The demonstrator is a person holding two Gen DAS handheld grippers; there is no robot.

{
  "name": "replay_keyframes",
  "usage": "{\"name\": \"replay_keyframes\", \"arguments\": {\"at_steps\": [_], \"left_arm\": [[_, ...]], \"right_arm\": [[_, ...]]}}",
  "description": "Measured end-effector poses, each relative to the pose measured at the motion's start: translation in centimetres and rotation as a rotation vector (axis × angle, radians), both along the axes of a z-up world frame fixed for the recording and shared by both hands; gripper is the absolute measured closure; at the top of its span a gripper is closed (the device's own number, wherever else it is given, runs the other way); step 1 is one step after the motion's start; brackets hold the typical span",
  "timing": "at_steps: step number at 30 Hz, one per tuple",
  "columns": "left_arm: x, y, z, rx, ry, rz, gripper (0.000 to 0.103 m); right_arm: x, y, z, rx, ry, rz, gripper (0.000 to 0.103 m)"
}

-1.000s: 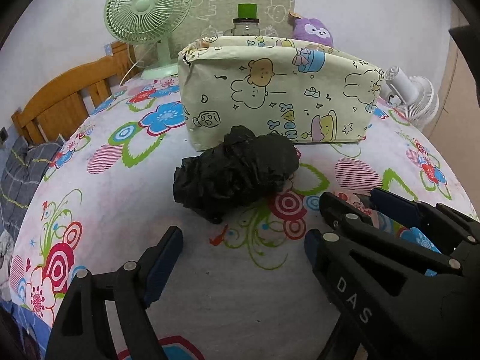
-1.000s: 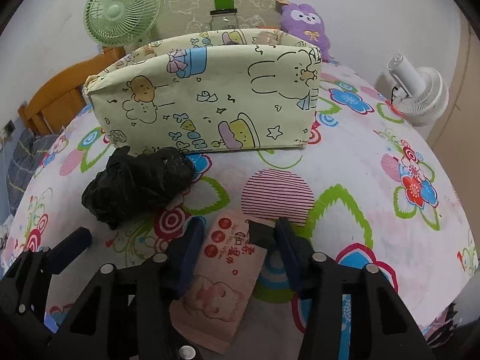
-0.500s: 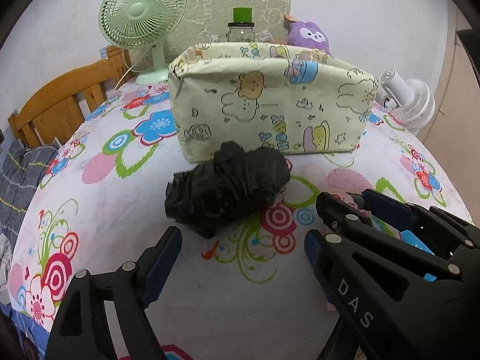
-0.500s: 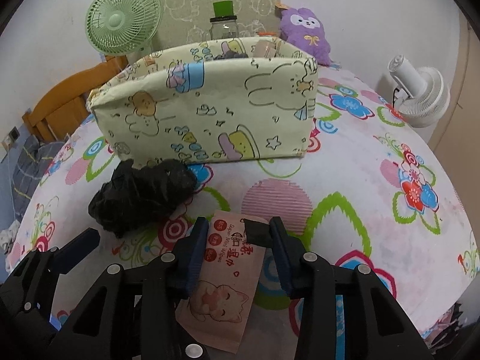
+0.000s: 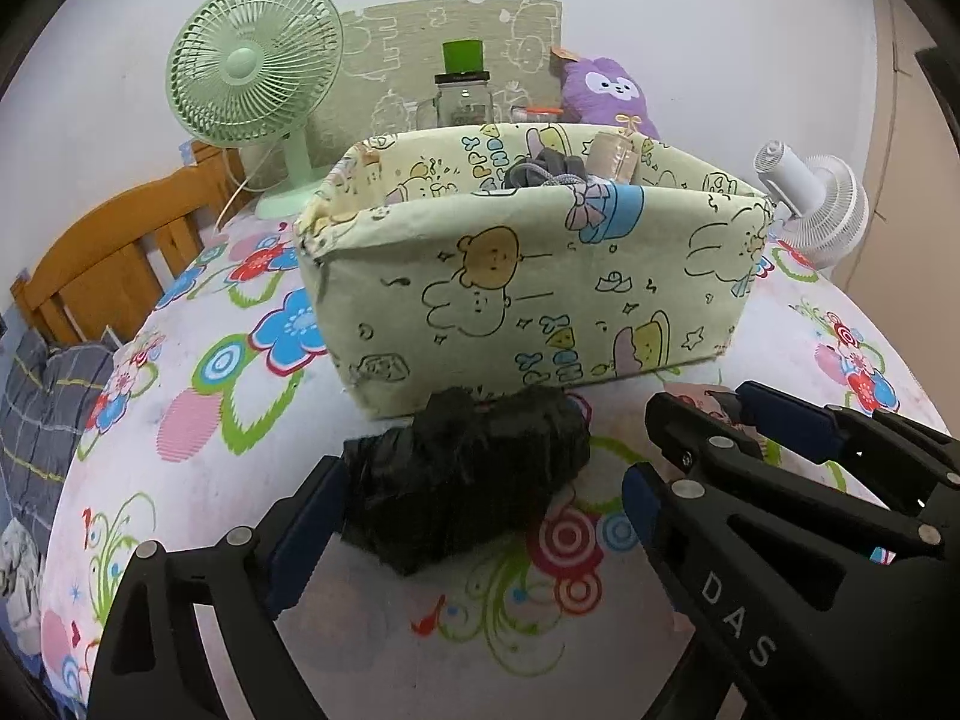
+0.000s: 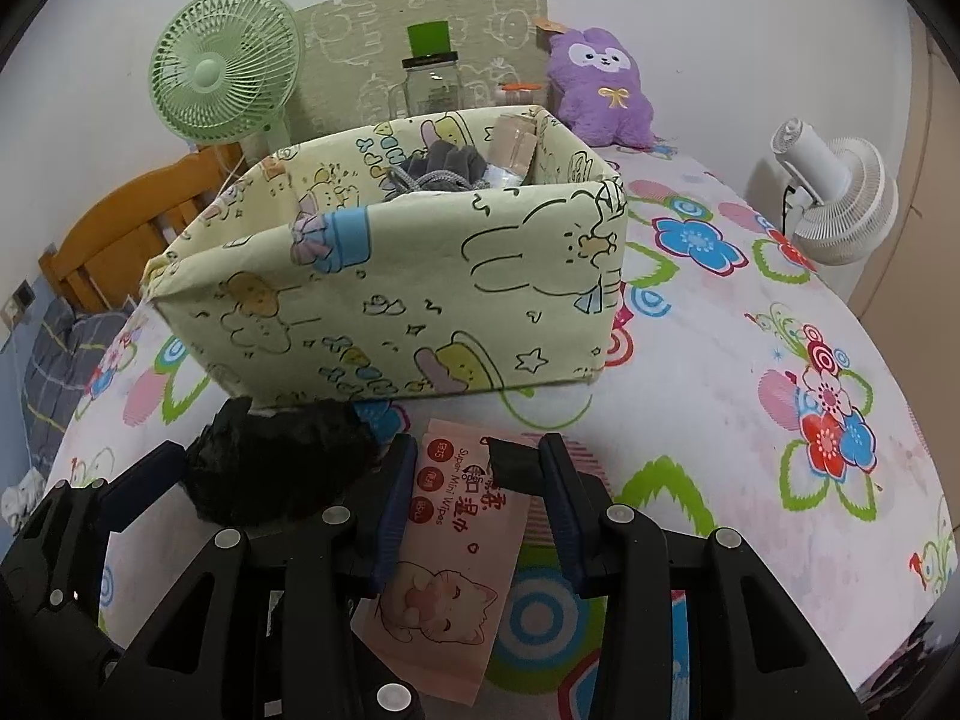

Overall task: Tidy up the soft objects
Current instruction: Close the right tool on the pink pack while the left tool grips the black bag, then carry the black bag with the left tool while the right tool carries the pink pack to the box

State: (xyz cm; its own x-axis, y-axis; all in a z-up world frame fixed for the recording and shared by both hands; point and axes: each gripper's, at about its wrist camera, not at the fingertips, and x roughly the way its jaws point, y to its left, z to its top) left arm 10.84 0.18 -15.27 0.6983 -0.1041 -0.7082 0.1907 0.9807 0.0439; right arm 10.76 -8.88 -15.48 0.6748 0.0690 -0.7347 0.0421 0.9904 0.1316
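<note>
Two soft items outstanding, both just in front of the fabric bin [image 5: 540,300], neither inside it yet

Item 1: black crumpled bundle [image 5: 462,486], on the tabletop [image 5: 180,480] at the foot of the bin's near wall; contact with the wall not discernible. Straddled by left claw [image 5: 480,480], released, jaws just widened, bundle between them, far pad clear of it

Item 2: pink wipes pack [image 6: 456,540], beside the bundle, further from the bin. Clenched edge to edge in right claw [image 6: 477,456], jaws just narrowed onto it

Likely hazards:
- closing on a loose fold only, so bundle unravels and drops short of the bin
- pushing forward while closing, denting or shoving the bin's soft wall
- slick pack swivelling or slipping from an edge-only grip
- claws working side by side in front of the bin, liable to knock each other
- grey cloth [image 5: 546,171] already heaped in the bin, so a careless drop may perch on the rim
</note>
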Motion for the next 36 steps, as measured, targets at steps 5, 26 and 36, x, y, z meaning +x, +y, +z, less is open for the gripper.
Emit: {"name": "replay_keyframes", "arguments": {"at_steps": [5, 26, 36], "left_arm": [[1.1, 0.1, -0.5, 0.004, 0.008, 0.025, 0.009], [1.1, 0.3, -0.6, -0.013, 0.027, 0.034, 0.044], [-0.3, 0.1, 0.3, -0.045, 0.032, 0.072, 0.058]], "right_arm": [[0.7, -0.1, -0.2, 0.004, 0.007, -0.003, 0.059], [1.0, 0.0, -0.6, 0.024, 0.020, 0.014, 0.059], [-0.7, -0.3, 0.9, 0.028, -0.014, 0.021, 0.058]]}}
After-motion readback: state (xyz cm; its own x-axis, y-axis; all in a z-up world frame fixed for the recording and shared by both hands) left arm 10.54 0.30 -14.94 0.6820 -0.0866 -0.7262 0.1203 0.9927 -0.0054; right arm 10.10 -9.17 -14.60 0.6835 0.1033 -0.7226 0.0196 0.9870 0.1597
